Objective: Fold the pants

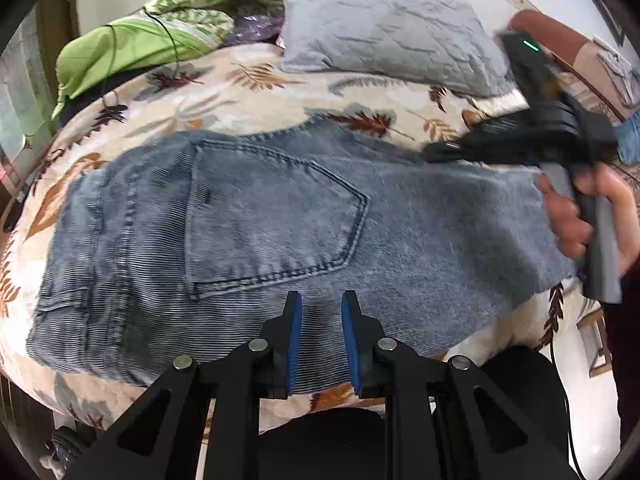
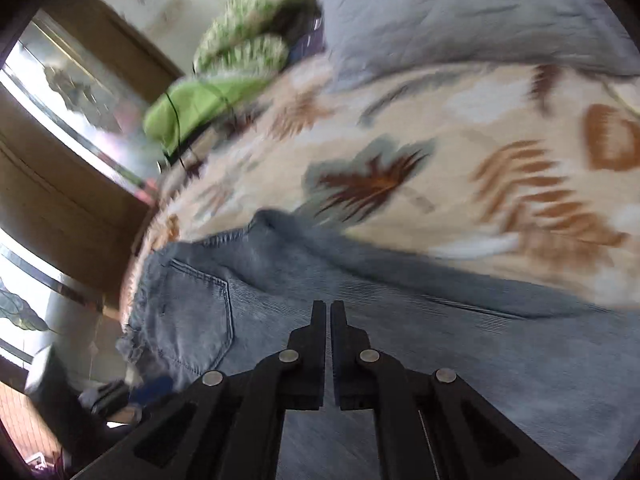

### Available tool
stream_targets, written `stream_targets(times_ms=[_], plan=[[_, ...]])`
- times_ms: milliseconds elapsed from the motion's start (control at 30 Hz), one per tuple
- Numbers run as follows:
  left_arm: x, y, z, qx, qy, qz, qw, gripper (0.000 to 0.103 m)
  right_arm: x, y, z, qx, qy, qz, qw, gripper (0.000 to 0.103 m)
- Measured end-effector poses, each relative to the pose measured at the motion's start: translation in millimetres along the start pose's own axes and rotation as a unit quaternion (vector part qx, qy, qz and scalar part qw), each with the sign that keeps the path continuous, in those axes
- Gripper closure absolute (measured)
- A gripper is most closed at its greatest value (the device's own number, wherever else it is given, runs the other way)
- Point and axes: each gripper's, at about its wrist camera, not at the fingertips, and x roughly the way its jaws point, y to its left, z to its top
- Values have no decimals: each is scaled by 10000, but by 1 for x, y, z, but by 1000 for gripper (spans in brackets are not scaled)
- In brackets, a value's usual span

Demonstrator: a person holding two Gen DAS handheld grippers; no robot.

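Blue denim pants (image 1: 256, 232) lie flat on the leaf-patterned bedspread (image 1: 240, 92), back pocket up, waistband to the left. My left gripper (image 1: 321, 300) is open and empty, hovering over the near edge of the pants below the pocket. The right gripper (image 1: 452, 148) shows in the left wrist view at the right, held by a hand over the far edge of the pants. In the blurred right wrist view my right gripper (image 2: 324, 308) has its jaws nearly together, empty, just above the pants (image 2: 400, 340).
A grey quilted pillow (image 1: 384, 28) lies at the head of the bed. Green and patterned bedding (image 1: 160, 24) is piled at the far left with a dark cable over it. A window and wooden frame (image 2: 60, 120) stand beyond the bed's left side.
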Motion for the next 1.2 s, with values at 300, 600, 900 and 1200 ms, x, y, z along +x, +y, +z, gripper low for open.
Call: stream_targets(times_ms=[300, 600, 900, 1200], plan=[[14, 9, -2, -88, 100, -250, 9996, 83, 34, 12, 40, -455, 224, 51, 9987, 93], [17, 18, -3, -190, 141, -410, 9989, 83, 52, 26, 58, -391, 382, 819, 9951, 36], [19, 26, 0, -314, 179, -465, 9983, 83, 87, 47, 70, -791, 706, 629, 9924, 53], [23, 30, 1, -345, 208, -484, 9980, 83, 85, 77, 71, -1639, 781, 213, 9831, 99]])
